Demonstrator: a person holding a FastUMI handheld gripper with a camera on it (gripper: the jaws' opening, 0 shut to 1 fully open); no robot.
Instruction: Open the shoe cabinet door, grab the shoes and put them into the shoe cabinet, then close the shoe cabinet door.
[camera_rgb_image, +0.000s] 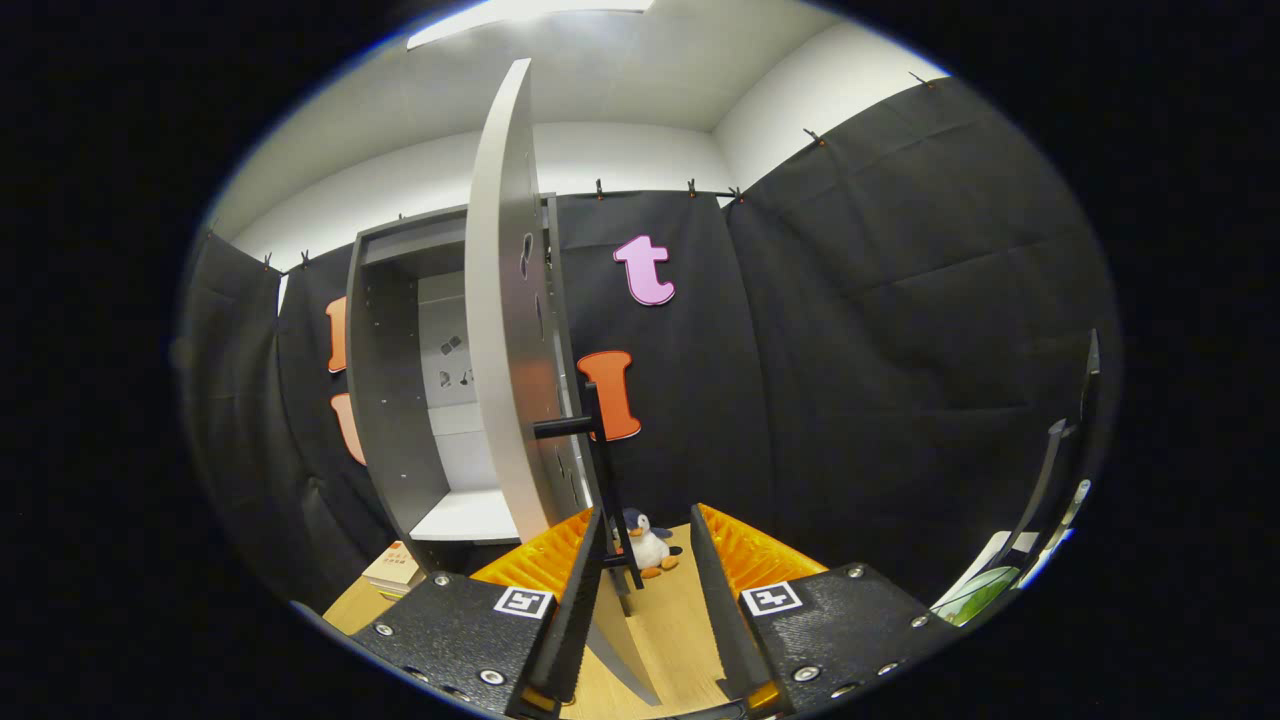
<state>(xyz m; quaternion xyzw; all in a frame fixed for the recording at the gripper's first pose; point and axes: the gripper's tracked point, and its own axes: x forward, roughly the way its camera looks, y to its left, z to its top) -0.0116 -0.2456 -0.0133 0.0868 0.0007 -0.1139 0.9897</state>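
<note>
At the far left, beside the left finger, a small stack of books (395, 572) is seen lying on the wooden table (680, 640). Just to the right of it and further back, the shoe cabinet (400, 400) is seen standing upright against the black cloth wall, its grey side panel turned toward the camera and its interior laid open, with a pale back panel and a light shelf board (462, 517) visible low inside. The cabinet door (503, 330) is swung out toward the camera and is seen nearly edge-on, reaching from near the ceiling down to the table between the fingers. A dark bar handle (600, 470) is fixed to the door's lower part by a short peg and runs downward just ahead of the fingers.

The tongs (645, 560) are held apart, with a clear gap between the two fingers; the door's lower edge and the handle's foot are seen within that gap, close to the left finger, though it cannot be told whether that finger touches them. The right finger is kept clear of both.

Beyond the fingertips, a small penguin plush toy (648, 545) is seen sitting on the table. Further right, the black cloth wall (900, 330) is hung by clips.
</note>
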